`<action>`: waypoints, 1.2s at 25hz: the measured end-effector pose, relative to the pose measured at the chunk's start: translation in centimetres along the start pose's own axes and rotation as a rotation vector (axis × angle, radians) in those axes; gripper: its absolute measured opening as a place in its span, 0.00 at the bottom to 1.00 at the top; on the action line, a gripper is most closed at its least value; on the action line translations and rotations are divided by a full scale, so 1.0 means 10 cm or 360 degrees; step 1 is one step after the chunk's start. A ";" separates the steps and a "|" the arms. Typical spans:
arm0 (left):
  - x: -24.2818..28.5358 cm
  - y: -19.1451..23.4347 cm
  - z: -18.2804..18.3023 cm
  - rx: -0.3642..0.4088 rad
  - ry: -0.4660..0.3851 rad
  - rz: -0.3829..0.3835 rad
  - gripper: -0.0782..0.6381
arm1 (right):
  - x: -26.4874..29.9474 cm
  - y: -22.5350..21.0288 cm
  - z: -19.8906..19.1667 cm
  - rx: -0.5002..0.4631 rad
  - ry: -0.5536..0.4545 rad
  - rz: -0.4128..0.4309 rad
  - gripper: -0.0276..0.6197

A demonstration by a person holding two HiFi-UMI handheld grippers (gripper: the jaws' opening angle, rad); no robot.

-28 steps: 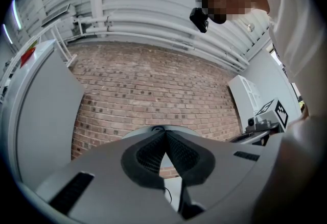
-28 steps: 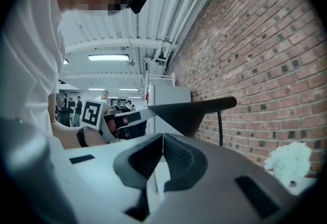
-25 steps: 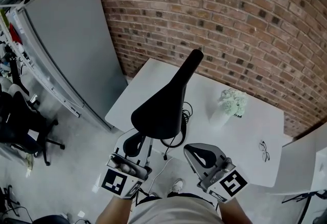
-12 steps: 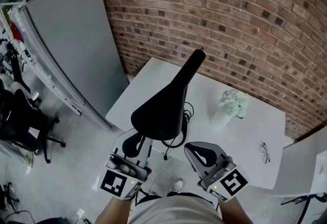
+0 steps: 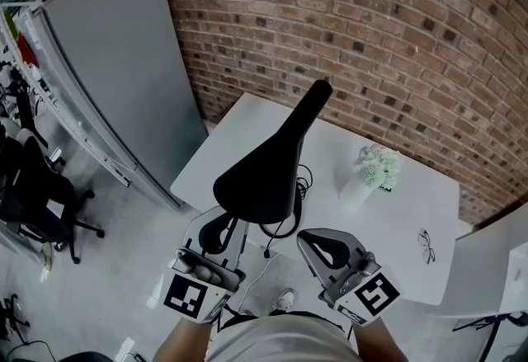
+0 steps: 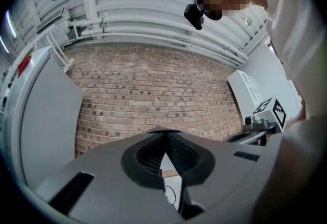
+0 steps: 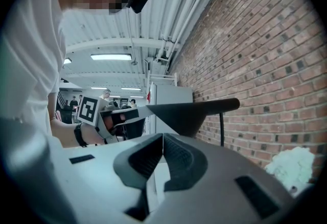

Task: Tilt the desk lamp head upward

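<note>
Black and about level over the white tabletop (image 5: pixel 396 220), the desk lamp head (image 5: pixel 260 175) is untouched, with the left gripper (image 5: pixel 219 224) and right gripper (image 5: pixel 318 241) held low beside it, fingers clenched on nothing (so the upward tilt looks undone)

Your lamp head (image 5: pixel 264 179) is matt black all over, and so is the cable (image 5: pixel 285 230). The bench (image 5: pixel 412 212) is plain white, and the floor (image 5: pixel 140 245) a mottled pale grey. Your left tongs (image 5: pixel 217 230) and right tongs (image 5: pixel 330 251) are pale grey with black ribbed pads. Each carries a marker cube (image 5: pixel 185 295) with black squares on white (the squares differ from one cube to the other). The brick wall (image 5: pixel 371 39) is red-brown, gridded with pale mortar lines. The panel (image 5: pixel 115 80) is flat grey. The flowers (image 5: pixel 377 166) are white with a green tinge.
</note>
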State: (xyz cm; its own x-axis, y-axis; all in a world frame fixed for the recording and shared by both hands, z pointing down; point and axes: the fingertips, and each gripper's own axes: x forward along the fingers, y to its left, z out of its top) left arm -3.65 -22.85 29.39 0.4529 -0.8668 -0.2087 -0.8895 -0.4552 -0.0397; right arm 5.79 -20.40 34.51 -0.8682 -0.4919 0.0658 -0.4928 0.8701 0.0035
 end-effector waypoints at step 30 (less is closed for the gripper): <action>0.11 0.00 0.31 0.0045 -0.0108 -0.0080 0.12 | -0.02 -0.07 0.11 -0.0012 -0.0020 -0.0056 0.07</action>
State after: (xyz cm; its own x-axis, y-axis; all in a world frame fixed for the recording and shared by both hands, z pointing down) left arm -3.31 -23.13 26.11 0.4927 -0.8268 -0.2715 -0.8675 -0.4910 -0.0791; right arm 6.25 -20.97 33.40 -0.8511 -0.5224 0.0526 -0.5225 0.8525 0.0130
